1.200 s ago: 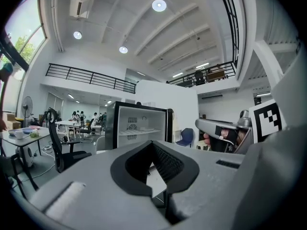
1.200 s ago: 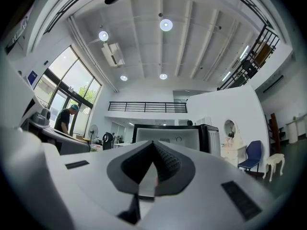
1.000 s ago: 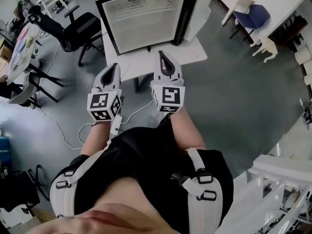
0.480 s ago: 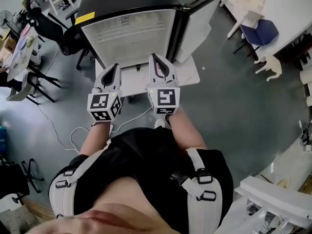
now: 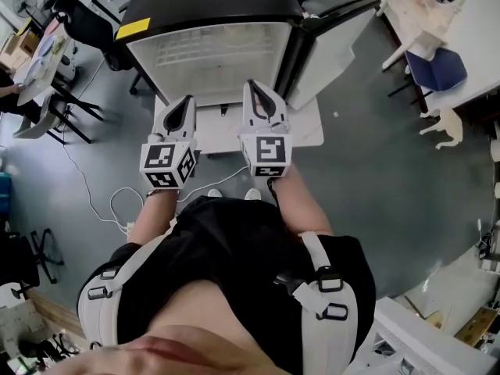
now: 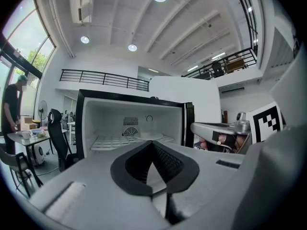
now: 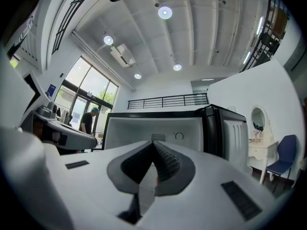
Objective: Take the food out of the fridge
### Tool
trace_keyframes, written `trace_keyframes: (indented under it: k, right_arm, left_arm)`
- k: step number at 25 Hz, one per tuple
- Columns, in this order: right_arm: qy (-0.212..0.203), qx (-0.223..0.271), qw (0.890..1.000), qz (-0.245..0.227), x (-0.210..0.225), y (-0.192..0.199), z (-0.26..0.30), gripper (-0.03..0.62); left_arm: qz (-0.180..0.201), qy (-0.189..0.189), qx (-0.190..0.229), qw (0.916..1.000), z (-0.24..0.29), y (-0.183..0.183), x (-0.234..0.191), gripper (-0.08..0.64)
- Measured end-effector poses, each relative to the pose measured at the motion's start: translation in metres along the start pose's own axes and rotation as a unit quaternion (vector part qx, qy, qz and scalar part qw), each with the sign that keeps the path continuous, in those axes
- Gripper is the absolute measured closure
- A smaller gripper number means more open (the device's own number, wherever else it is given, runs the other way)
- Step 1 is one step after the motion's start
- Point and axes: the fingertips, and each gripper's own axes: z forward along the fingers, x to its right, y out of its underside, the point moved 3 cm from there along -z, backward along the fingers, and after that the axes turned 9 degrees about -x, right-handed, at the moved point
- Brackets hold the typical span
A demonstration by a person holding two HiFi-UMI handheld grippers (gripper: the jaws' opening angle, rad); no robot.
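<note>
- now, the left gripper [image 6: 152, 143] has its jaws pressed together, nothing between them.
- the right gripper [image 7: 153, 144] jaws are likewise closed and empty.
- both point side by side at the open fridge [image 5: 209, 6], upper centre of the head view.
- its door [image 5: 334, 36] stands open toward the upper right.
- a pale round dish [image 6: 147, 136] sits on the wire shelf [image 6: 108, 143] inside; what it carries cannot be made out.
- a person [image 6: 10, 109] stands at the far left of the left gripper view.
</note>
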Motion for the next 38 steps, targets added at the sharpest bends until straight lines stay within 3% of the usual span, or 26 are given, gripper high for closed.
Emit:
trace_keyframes:
  k: [8,12,15,17,22,28,32,38]
  right_arm:
    - [-0.016,-0.016,0.999,-0.032,0.006,0.005,0.021,0.586]
    - [-0.046,-0.026,0.992,-0.113,-0.003,0.006,0.033,0.584]
    - [-0.069,-0.030,0.980,-0.184,-0.008,0.007,0.040,0.484]
    - [-0.067,-0.034,0.969,-0.234,-0.008,0.011,0.048,0.455]
    - [-0.039,-0.094,0.929,-0.355,0.001,0.027,0.072,0.423]
    - [-0.045,-0.166,0.897,-0.408,0.003,0.039,0.105,0.407]
    - [-0.048,-0.212,0.866,-0.451,0.001,0.052,0.129,0.382]
    - [-0.045,-0.240,0.828,-0.504,0.005,0.067,0.154,0.379]
  left_arm:
    - [-0.004,0.015,-0.008,0.9998,0.026,-0.001,-0.009,0.558]
    - [0.000,0.024,-0.008,0.9997,0.034,-0.004,-0.012,0.558]
    - [0.001,0.027,-0.005,0.9996,0.038,-0.007,-0.017,0.558]
    - [-0.001,0.025,-0.001,0.9997,0.040,-0.007,-0.022,0.558]
    - [-0.010,0.023,-0.002,0.9997,0.041,-0.003,-0.030,0.558]
    - [-0.013,0.013,0.006,0.9998,0.041,-0.005,-0.040,0.558]
    - [-0.013,0.009,0.004,0.9999,0.039,-0.003,-0.045,0.558]
    - [-0.017,0.000,0.001,0.9998,0.036,0.001,-0.055,0.558]
